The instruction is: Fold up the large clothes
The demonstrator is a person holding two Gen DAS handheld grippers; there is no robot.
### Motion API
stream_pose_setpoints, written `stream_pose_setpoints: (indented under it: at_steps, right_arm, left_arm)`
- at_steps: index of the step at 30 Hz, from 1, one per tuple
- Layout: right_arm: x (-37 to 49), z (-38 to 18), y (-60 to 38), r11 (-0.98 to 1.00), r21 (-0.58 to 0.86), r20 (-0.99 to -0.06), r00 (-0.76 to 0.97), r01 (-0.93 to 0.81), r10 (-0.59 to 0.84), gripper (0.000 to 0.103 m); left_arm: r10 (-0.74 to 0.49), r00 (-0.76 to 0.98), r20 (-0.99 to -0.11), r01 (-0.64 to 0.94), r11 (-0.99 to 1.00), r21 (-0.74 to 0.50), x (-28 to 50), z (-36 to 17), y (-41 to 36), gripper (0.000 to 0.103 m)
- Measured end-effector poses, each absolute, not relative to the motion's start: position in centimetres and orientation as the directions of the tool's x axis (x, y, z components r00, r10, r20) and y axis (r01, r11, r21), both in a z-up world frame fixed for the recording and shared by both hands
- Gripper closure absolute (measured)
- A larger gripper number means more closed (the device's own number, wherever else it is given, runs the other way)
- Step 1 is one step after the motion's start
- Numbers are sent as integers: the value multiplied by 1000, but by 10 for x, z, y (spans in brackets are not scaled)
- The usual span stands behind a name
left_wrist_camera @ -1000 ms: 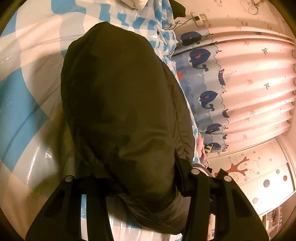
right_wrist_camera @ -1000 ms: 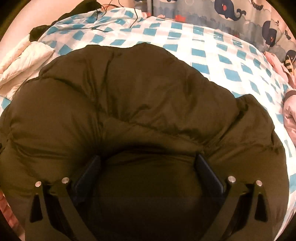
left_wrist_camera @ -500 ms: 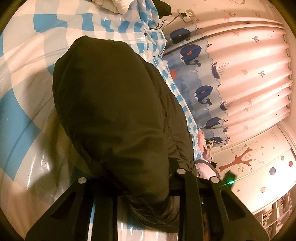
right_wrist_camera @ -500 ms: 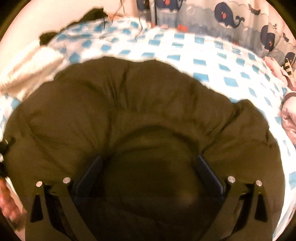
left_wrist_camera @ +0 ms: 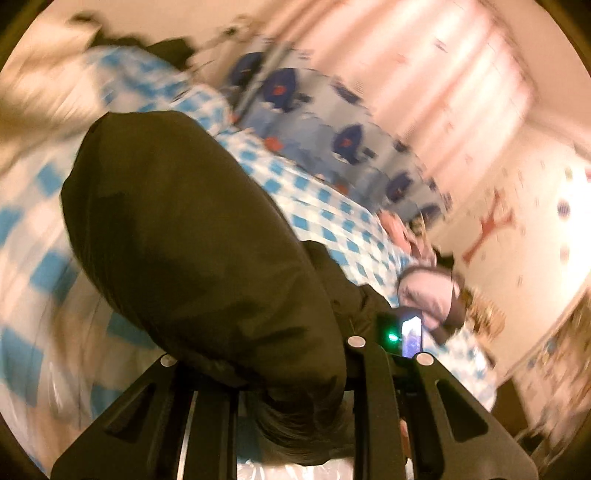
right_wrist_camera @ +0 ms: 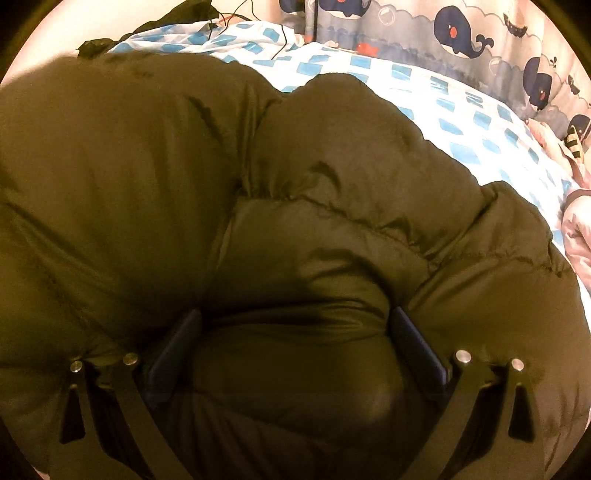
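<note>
A dark olive puffer jacket [right_wrist_camera: 258, 184] lies on a bed with a blue and white checked cover [right_wrist_camera: 461, 122]. My right gripper [right_wrist_camera: 295, 332] is closed on a thick puffed fold of it, the blue pads pressed into the fabric on both sides. In the left wrist view, my left gripper [left_wrist_camera: 266, 365] is shut on another part of the jacket [left_wrist_camera: 192, 240], which is lifted and drapes forward over the fingers. The fingertips are hidden under the fabric. The left wrist view is motion-blurred.
A whale-print curtain [right_wrist_camera: 480, 33] hangs behind the bed. A black garment and cables [right_wrist_camera: 177, 14] lie at the far corner. Pink clothing [right_wrist_camera: 576, 221] lies at the bed's right edge, also in the left wrist view [left_wrist_camera: 424, 295]. A wall with tree stickers [left_wrist_camera: 491, 229] stands to the right.
My left gripper has swung up and right with the jacket, so more bed and room show. In the right wrist view the jacket's left part has risen and bulked up.
</note>
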State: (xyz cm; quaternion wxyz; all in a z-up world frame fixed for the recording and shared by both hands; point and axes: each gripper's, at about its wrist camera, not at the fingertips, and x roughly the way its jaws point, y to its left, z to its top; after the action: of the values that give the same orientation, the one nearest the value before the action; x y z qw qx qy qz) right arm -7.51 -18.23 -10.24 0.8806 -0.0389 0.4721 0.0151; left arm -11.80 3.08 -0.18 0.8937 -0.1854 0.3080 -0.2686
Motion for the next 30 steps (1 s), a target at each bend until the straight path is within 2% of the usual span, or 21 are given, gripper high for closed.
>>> stream_pose_setpoints:
  at_steps: [7,9,13,16,17,19,20,23,24,25,26,28,30]
  right_arm:
    - [-82,-94,-198,998,24,-836,546,-58,52,6]
    - [-99,-77,-212,997,68,-808,584,-28,71,6]
    - [-130,-76,-230,997,67,-800,595,-38,76,6]
    - [-152,-70,-256,987,159,-783,604,-32,146,7]
    - [-165,-65,-269,987,163,-779,614,-1,130,7]
    - [-186,-56,-283,995,100,-766,639,7,73,7]
    - [-202,-52,-294,999,25,-762,648,26,3,7]
    - [-224,-55,-339,992,23,-766,639,122,-61,7]
    - [-229,-58,-354,986,98,-771,637,132,-9,7]
    - [-235,-62,-383,950,269,-760,641,159,107,7]
    - [-245,-64,-411,898,379,-731,668,225,141,7]
    - [-260,-53,-441,861,421,-686,721,286,95,7]
    - [-265,-33,-456,855,465,-611,783,232,120,7]
  left_arm:
    - [-549,638,-540,568,809,-151,-128,39,-69,86]
    - [-534,633,-561,623,781,-41,-137,45,-95,86]
    - [-512,589,-625,733,664,146,-150,49,-157,86]
    - [-490,559,-669,795,546,265,-171,41,-207,88]
    - [-488,545,-682,813,505,288,-177,37,-220,88]
    - [-481,512,-712,844,435,313,-187,28,-242,88]
    - [-480,501,-720,854,408,322,-191,24,-250,88]
    - [-483,434,-761,896,319,309,-202,7,-275,88]
    - [-484,401,-778,912,291,289,-205,0,-283,88]
    - [-486,373,-790,923,276,267,-205,-6,-287,88]
    - [-488,338,-805,936,260,236,-205,-13,-292,88]
    - [-488,283,-825,953,236,188,-205,-31,-300,88]
    - [-497,250,-831,960,237,148,-204,-43,-305,88]
